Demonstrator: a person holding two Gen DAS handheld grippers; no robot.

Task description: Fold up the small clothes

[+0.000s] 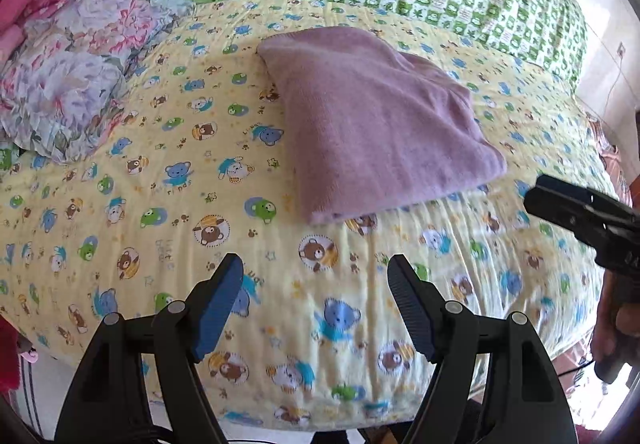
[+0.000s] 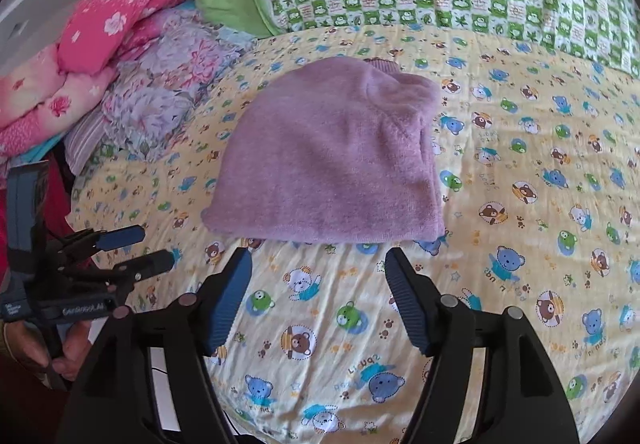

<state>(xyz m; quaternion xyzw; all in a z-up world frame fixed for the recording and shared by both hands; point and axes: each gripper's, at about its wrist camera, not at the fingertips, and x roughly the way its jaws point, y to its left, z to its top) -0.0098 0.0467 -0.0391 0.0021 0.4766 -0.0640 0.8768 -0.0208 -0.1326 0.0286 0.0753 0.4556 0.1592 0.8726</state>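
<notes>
Tools first: my left tool (image 1: 316, 280) and right tool (image 2: 318, 272) both gape wide, gripping nothing, near the bed (image 1: 120, 203) edge. One purple garment (image 2: 332, 159) lies folded on the bear-print sheet just ahead. I would pinch both near corners together, lifting evenly. Two tools, one garment.

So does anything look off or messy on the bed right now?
Nothing stands out. The purple garment lies folded and fairly neat on the bear-print sheet; both grippers, left and right, are open and clear of it.
</notes>
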